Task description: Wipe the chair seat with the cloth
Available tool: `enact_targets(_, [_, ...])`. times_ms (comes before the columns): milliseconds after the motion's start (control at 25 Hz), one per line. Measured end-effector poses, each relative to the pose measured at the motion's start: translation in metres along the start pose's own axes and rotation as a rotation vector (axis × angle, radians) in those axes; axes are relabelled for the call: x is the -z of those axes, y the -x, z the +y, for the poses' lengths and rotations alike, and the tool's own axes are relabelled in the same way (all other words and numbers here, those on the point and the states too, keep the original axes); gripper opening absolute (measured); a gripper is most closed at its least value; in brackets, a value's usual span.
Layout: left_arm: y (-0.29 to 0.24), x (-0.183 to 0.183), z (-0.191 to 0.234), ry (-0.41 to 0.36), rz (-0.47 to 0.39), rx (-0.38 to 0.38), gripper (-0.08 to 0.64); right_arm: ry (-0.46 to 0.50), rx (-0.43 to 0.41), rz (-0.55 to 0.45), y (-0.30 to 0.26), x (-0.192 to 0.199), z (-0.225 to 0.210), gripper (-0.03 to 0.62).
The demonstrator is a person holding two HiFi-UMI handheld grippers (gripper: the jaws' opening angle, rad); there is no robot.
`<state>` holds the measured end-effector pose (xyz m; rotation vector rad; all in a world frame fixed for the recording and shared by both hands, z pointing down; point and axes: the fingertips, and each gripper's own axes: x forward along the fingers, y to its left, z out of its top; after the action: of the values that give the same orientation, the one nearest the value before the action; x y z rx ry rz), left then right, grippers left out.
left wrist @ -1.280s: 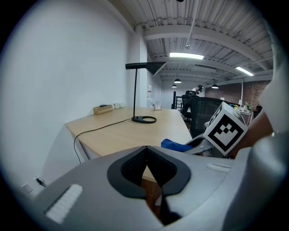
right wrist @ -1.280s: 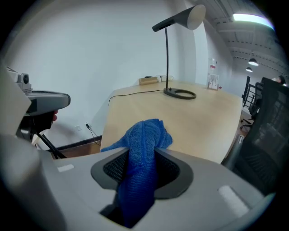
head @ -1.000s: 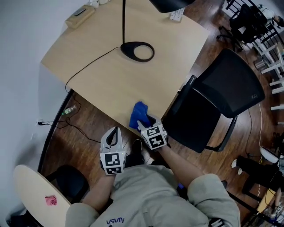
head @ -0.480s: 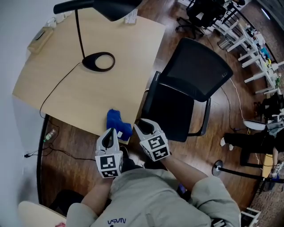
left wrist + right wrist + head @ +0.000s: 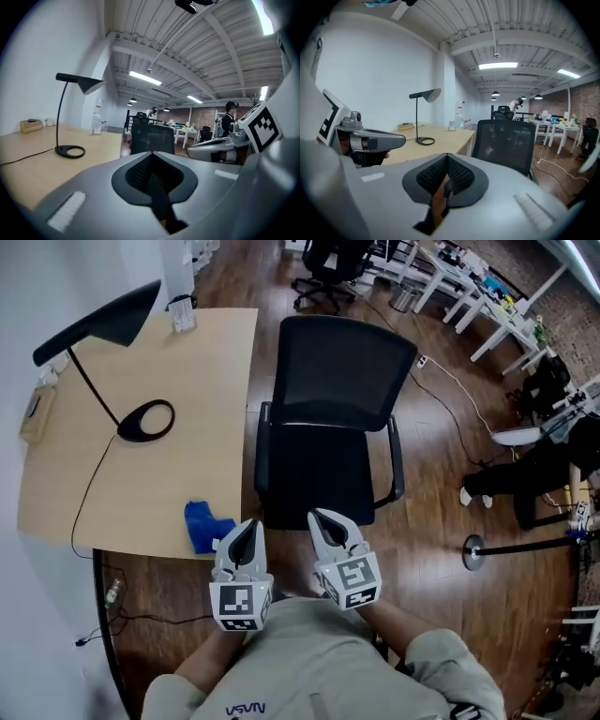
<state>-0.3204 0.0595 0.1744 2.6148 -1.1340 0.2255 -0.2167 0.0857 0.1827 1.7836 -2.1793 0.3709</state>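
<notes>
Head view: both forearms, in grey sleeves, reach forward from the body at the lower edge, side by side and near each other. The left gripper [image 5: 245, 529] and the right gripper [image 5: 325, 517] both point toward the chair [image 5: 314, 474], tilted only slightly downward, their marker cubes facing up. The left gripper's tip lies over the front corner of the surface [image 5: 159, 474]. The right gripper's tip lies at the front edge of the seat. In the left gripper view the jaws are pressed together with nothing between them, and the chair's mesh back stands straight ahead. In the right gripper view the jaws have just been closing and now meet, also with nothing between them. The chair back is ahead and to the right, and the left gripper shows at the left edge. The cloth [image 5: 202, 526], blue and crumpled, lies on the surface at its front edge, just beside the left gripper's tip and held by neither gripper. A lamp [image 5: 145, 421] stands farther back on the same surface. The seat is dark and bare.
</notes>
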Motion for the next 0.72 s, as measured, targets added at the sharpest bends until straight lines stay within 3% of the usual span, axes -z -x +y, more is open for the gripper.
enact_targets(360, [-0.011,-0.004,-0.154,-0.127,-0.005,0.163,0.005,-0.11,0.146,-0.125,0.141,0.008,-0.073,0.0])
enact_targets(720, [0.005,0.023,-0.28,-0.191,-0.013,0.135,0.005,-0.116,0.143,-0.181,0.249,0.044,-0.13,0.0])
